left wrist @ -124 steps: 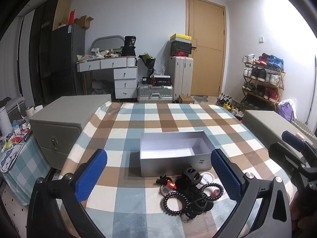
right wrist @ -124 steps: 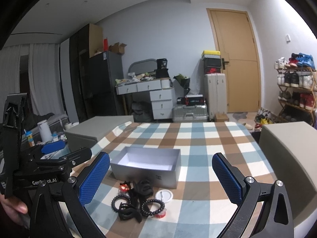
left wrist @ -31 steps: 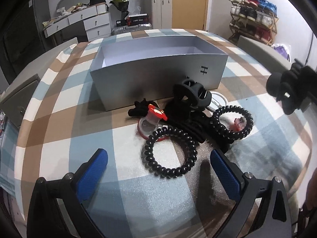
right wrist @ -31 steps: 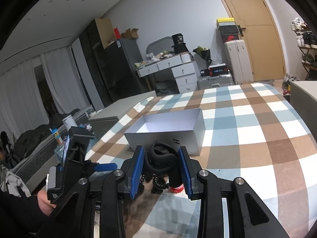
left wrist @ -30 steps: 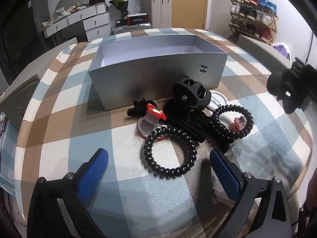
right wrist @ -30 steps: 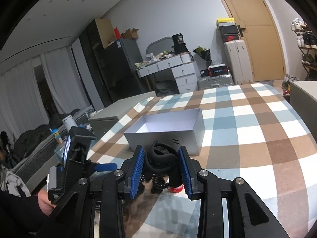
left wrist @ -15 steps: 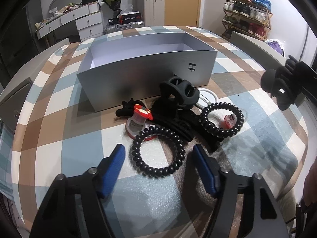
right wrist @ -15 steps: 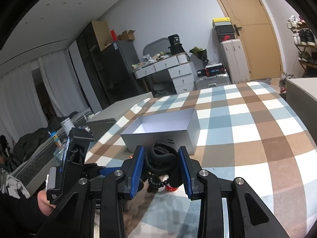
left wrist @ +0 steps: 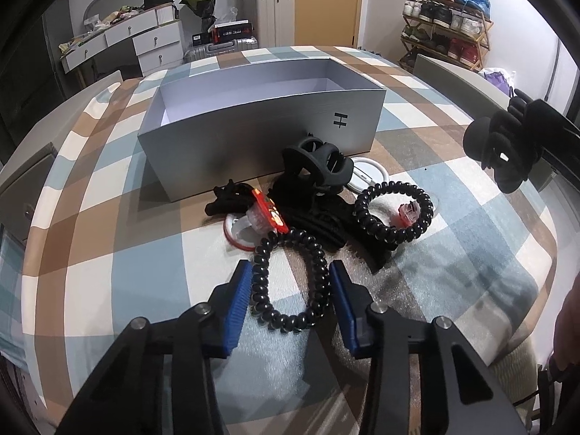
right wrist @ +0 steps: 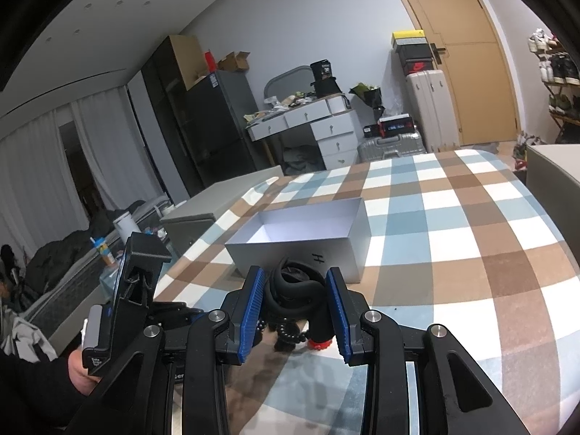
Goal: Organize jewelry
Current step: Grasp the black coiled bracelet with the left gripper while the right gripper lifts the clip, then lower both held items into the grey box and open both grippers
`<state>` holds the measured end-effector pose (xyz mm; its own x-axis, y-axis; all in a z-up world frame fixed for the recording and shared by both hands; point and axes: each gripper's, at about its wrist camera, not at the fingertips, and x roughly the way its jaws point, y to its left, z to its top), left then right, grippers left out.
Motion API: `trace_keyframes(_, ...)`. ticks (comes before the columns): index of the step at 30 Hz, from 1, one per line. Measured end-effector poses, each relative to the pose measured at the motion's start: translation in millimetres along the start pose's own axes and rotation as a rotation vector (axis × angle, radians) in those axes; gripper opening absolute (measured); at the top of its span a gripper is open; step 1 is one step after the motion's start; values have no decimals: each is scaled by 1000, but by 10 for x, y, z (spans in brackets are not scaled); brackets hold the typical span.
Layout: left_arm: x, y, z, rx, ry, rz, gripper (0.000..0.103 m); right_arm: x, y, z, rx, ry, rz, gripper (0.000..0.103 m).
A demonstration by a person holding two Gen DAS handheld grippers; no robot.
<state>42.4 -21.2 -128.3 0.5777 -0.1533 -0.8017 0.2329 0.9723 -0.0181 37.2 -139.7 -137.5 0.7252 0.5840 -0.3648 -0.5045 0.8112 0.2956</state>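
Observation:
A grey open box (left wrist: 261, 123) stands on the checked tablecloth; it also shows in the right wrist view (right wrist: 308, 232). In front of it lies a pile of hair things: a black claw clip (left wrist: 319, 161), a second black spiral tie (left wrist: 395, 210), red and white pieces (left wrist: 261, 214). My left gripper (left wrist: 290, 290) has its blue pads closed against both sides of a black spiral hair tie (left wrist: 290, 279) lying on the cloth. My right gripper (right wrist: 295, 301) is shut on a black claw clip (right wrist: 293, 290), held above the cloth at the right (left wrist: 500, 152).
A grey cabinet (right wrist: 217, 210) stands left of the table and another (left wrist: 464, 83) at the right. A desk with drawers (right wrist: 308, 127), suitcases (right wrist: 427, 108), a shoe rack (left wrist: 446, 36) and a door are behind.
My left gripper has narrowed from wide open until its pads sit on both sides of the spiral tie. My right gripper keeps the claw clip held, slightly shifted.

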Motion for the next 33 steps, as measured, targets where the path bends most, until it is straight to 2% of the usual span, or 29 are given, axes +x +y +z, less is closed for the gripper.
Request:
trace_keyframes(23,-257,298,-142,-81,-66,-107,33,182,277,172,-20,25,33,34)
trace_keyframes(28,-361,394,-93,-108,-84,-143,33,250,257,219,17,32,59,34)
trace_keyframes(33,-481,441,29,-107,-135,-133,33,308,235,285,29,27,69,34)
